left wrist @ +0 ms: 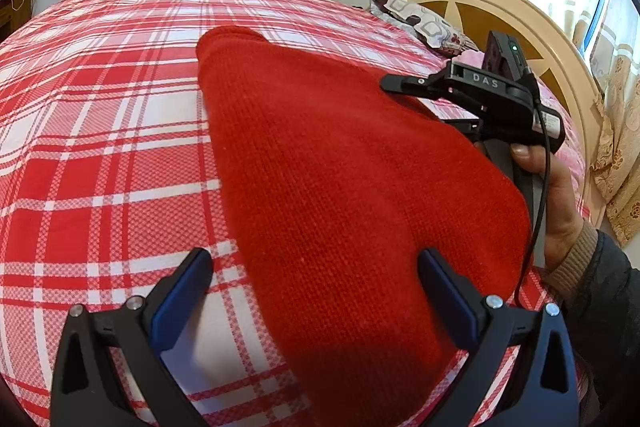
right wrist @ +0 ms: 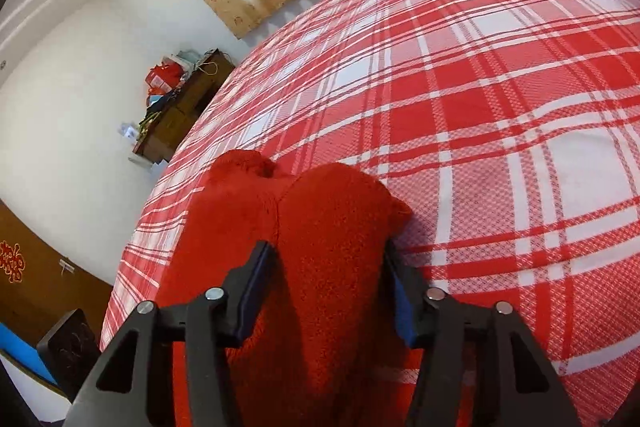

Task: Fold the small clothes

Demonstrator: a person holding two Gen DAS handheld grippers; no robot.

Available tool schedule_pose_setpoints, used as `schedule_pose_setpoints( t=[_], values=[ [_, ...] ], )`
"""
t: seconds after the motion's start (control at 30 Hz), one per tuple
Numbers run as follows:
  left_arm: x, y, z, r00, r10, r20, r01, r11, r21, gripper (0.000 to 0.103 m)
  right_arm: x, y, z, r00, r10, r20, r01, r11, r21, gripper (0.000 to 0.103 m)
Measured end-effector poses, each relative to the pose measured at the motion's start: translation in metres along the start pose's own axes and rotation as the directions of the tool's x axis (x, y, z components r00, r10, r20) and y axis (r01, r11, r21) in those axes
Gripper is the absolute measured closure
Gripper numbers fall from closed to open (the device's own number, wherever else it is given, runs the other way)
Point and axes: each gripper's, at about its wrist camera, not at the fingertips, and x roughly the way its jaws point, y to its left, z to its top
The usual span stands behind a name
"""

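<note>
A red knitted garment (left wrist: 340,167) lies stretched out on the red and white plaid bedspread (left wrist: 100,131). My left gripper (left wrist: 316,287) is open just above its near end, fingers on either side of the cloth's edge, not closed on it. My right gripper (left wrist: 394,85) shows in the left wrist view at the garment's right edge, its jaws nearly together on the cloth. In the right wrist view the right gripper (right wrist: 328,267) has a thick fold of the red garment (right wrist: 332,235) squeezed between its blue pads (right wrist: 400,291).
A patterned pillow (left wrist: 420,19) lies by the cream headboard (left wrist: 520,27) at the right. A wooden cabinet (right wrist: 180,115) with bags on it stands beyond the bed's far edge. Curtains hang at the windows. The bedspread (right wrist: 500,107) stretches wide to the right of the garment.
</note>
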Motion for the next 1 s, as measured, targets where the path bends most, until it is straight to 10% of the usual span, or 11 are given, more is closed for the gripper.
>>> schedule_pose_setpoints(
  t=[0.63, 1.0],
  values=[
    [0.000, -0.006, 0.002, 1.000, -0.016, -0.004, 0.016, 1.000, 0.011, 0.002, 0.001, 0.002, -0.007, 0.999, 0.011, 0.042, -0.011, 1.000, -0.001, 0.071],
    [-0.012, -0.019, 0.003, 0.999, -0.027, 0.020, 0.026, 0.999, 0.045, 0.053, -0.014, 0.011, -0.014, 0.992, 0.041, 0.122, -0.035, 0.998, -0.051, 0.075]
  ],
)
